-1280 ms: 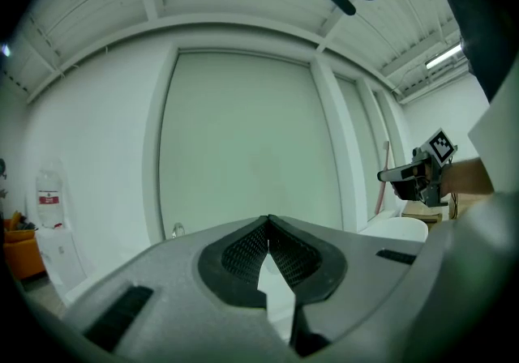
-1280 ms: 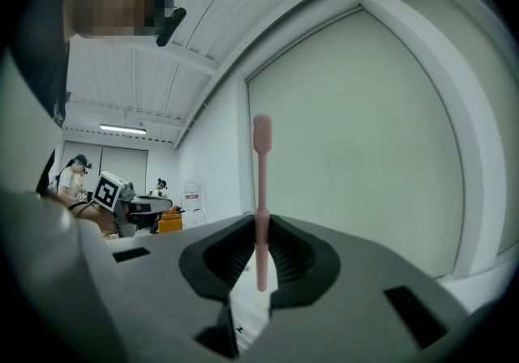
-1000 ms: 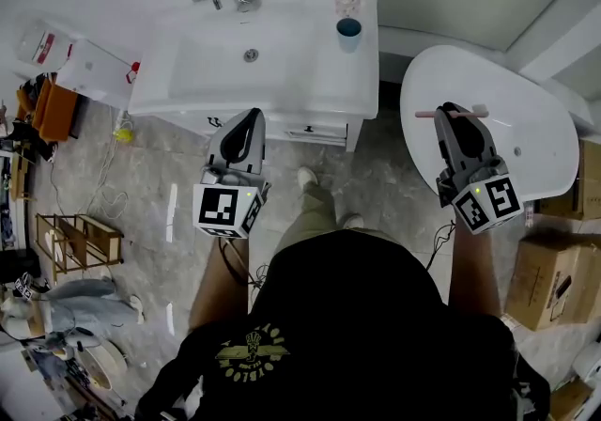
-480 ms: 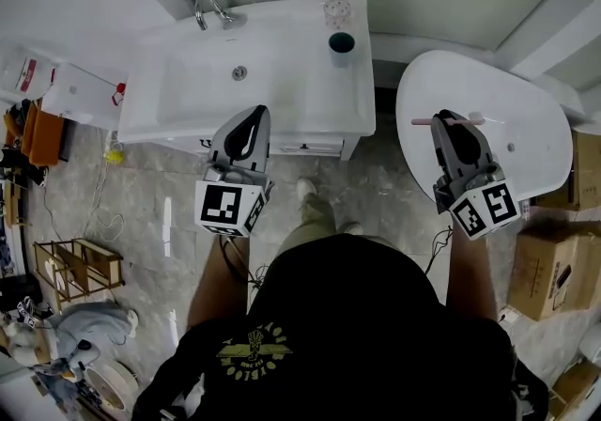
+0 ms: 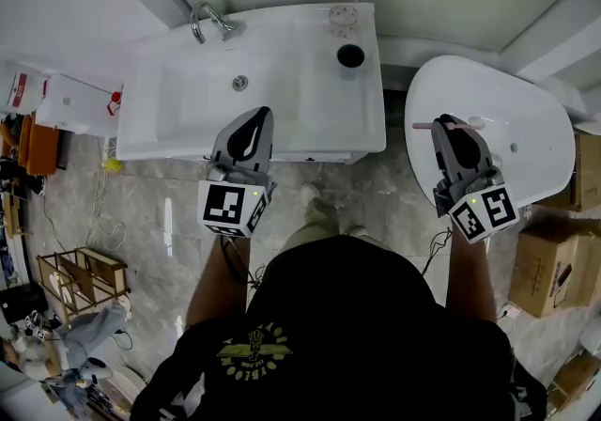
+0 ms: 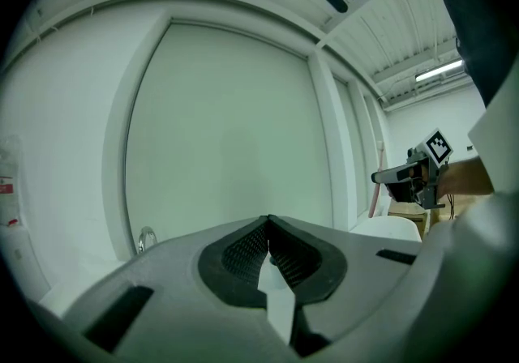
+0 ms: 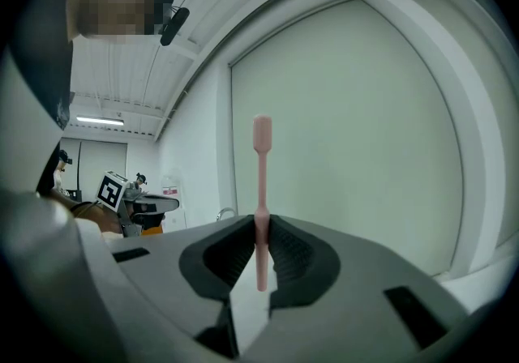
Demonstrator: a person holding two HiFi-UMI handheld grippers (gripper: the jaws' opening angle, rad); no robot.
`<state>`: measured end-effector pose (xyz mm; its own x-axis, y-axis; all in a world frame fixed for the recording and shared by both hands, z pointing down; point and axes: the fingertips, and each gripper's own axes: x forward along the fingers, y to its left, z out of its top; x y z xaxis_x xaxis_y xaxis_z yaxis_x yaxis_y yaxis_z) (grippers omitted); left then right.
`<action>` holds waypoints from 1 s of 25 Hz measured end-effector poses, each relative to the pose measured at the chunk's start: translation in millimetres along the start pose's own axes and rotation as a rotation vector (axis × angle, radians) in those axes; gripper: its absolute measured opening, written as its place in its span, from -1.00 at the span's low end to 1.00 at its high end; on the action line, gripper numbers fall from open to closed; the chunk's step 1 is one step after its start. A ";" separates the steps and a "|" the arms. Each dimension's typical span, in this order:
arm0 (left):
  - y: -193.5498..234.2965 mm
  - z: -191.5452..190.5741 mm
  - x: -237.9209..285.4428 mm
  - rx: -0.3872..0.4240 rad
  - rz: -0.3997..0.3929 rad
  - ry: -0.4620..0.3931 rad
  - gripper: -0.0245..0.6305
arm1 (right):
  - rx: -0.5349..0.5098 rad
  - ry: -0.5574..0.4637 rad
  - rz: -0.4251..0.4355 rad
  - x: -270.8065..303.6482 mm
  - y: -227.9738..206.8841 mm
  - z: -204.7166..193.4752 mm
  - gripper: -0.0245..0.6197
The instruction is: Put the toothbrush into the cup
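**Two grippers raised, toothbrush in the right one, cup standing apart**

Both grippers are hovering in front of the person, above the grey floor tiles.

The right gripper [image 5: 450, 120] is clamping a slim pink plastic toothbrush [image 5: 423, 126]. Its jaws are pressing onto the handle partway along. In the right gripper view the toothbrush [image 7: 261, 167] is standing upright across that gripper [image 7: 261, 228], with its wider end at the top. From the head view it is lying crosswise over the near edge of a white oval tub [image 5: 535, 161], sticking out on both sides of the jaws.

The left gripper [image 5: 257, 115] is holding nothing. I am seeing its jaws [image 6: 268, 225] pressed together at the tips in the left gripper view. It is hanging over the front edge of a white rectangular washbasin [image 5: 300, 104].

A dark round cup [image 5: 350, 55] is standing upright on the washbasin's back right corner, just in front of a pale patterned tumbler [image 5: 344, 15]. A chrome tap [image 5: 208, 19] is sitting at the back left. The cup is well apart from the toothbrush. Brown cardboard boxes [image 5: 545, 278] are sitting on the floor at the far right.
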<state>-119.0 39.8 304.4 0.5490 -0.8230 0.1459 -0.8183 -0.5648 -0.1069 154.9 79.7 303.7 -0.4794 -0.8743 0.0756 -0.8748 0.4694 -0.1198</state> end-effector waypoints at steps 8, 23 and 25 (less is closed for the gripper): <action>41.5 -11.5 37.8 -0.022 -0.029 0.013 -0.89 | -0.007 0.018 -0.036 49.8 -4.3 1.4 -0.76; 88.6 9.9 96.7 -0.088 -0.141 -0.089 -0.89 | -0.061 0.007 -0.165 83.3 3.7 29.1 -0.76; 85.8 11.6 100.9 -0.104 -0.159 -0.095 -0.89 | -0.071 0.005 -0.173 83.6 4.2 32.7 -0.76</action>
<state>-131.8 -92.4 298.5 0.6819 -0.7291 0.0593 -0.7308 -0.6825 0.0125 113.3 4.5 277.1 -0.3215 -0.9422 0.0944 -0.9469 0.3196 -0.0349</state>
